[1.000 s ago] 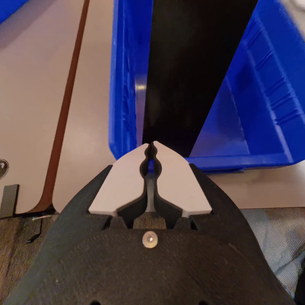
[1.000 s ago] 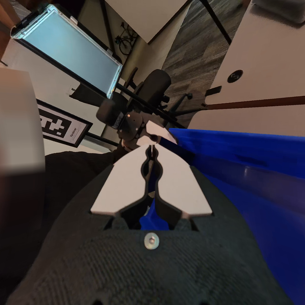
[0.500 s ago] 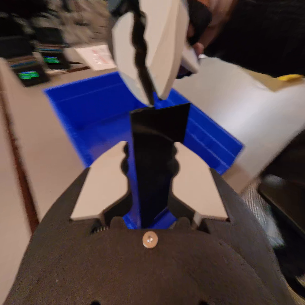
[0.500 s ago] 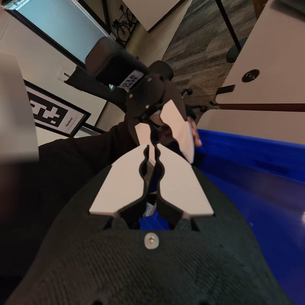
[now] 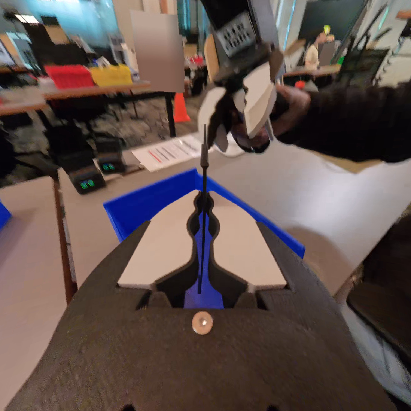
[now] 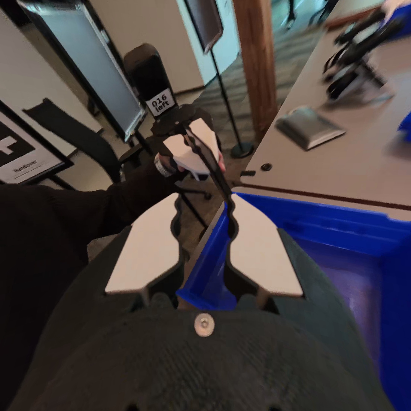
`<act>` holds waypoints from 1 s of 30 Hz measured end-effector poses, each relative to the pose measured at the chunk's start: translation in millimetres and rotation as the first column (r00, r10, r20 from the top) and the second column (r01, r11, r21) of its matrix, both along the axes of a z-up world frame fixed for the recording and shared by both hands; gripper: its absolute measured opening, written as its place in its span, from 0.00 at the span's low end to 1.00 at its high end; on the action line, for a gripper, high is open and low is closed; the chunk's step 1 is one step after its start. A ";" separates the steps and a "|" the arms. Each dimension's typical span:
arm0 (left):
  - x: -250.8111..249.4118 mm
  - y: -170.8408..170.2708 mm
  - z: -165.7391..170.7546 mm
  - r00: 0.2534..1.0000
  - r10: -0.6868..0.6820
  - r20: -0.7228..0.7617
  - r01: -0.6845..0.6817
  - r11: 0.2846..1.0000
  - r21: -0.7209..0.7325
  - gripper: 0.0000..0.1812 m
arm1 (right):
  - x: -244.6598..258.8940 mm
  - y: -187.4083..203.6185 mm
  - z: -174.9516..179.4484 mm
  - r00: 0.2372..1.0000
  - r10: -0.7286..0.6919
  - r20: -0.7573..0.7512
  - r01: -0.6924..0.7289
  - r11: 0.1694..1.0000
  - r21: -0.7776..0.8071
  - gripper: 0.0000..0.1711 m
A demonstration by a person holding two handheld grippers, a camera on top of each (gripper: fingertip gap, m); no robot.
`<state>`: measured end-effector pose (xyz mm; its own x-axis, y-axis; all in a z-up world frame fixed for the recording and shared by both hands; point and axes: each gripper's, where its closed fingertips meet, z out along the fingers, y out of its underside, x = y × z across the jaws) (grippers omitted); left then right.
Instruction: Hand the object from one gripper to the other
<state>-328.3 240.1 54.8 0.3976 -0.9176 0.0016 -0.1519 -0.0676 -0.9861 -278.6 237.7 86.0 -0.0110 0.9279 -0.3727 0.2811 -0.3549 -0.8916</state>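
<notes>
Thin black plate held edge-on above the blue bin

The left tool (image 5: 203, 195) pinches the black plate (image 5: 202, 233) between its tips; the right tool (image 6: 203, 200) stands spread, one finger (image 6: 253, 240) touching the plate's far end; the bin (image 5: 146, 204) rests on the pale surface (image 5: 322, 200).

Glossy blue plastic bin (image 5: 151, 200), smooth matt table (image 5: 311, 195), rough black tongs (image 5: 203, 198).

Thin black flat plate (image 5: 203, 233), seen edge-on, upright, pinched in left claw (image 5: 203, 198).
</notes>
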 end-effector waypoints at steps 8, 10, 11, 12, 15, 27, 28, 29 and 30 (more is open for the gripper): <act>45.5 -35.5 99.2 0.956 -0.016 0.293 -0.016 0.994 0.106 0.01 | 150.4 -46.0 14.7 0.932 -0.337 -0.133 0.356 0.919 0.168 0.25; 76.7 -50.6 108.4 0.950 -0.077 0.302 0.047 0.994 0.103 0.01 | 194.0 -65.6 -4.1 0.891 -0.434 -0.132 0.452 0.876 0.168 0.25; 94.6 -58.4 111.5 0.947 -0.108 0.302 0.080 0.991 0.104 0.01 | 214.9 -77.3 -13.5 0.867 -0.479 -0.138 0.497 0.853 0.159 0.25; 114.2 -66.4 113.3 0.944 -0.141 0.298 0.116 0.988 0.100 0.01 | 235.2 -89.5 -23.4 0.840 -0.522 -0.146 0.540 0.828 0.151 0.25; 182.0 -93.7 109.1 0.930 -0.262 0.258 0.254 0.965 0.065 0.01 | 293.4 -123.5 -61.1 0.744 -0.656 -0.129 0.668 0.721 0.184 0.26; 394.4 -190.9 -62.1 0.821 -0.562 0.104 0.564 0.768 -0.304 0.01 | 386.0 -225.5 -143.9 0.621 -0.757 -0.203 0.784 0.598 0.167 0.32; 401.2 -197.7 -70.7 0.800 -0.583 0.138 0.593 0.737 -0.325 0.01 | 390.9 -229.6 -145.1 0.614 -0.759 -0.215 0.789 0.602 0.124 0.33; 407.2 -203.6 -78.5 0.783 -0.600 0.163 0.615 0.707 -0.349 0.01 | 395.7 -234.2 -142.9 0.603 -0.762 -0.238 0.793 0.605 0.071 0.32; 413.0 -208.9 -85.4 0.768 -0.615 0.179 0.631 0.680 -0.373 0.01 | 400.7 -239.0 -138.6 0.588 -0.764 -0.267 0.795 0.606 0.016 0.32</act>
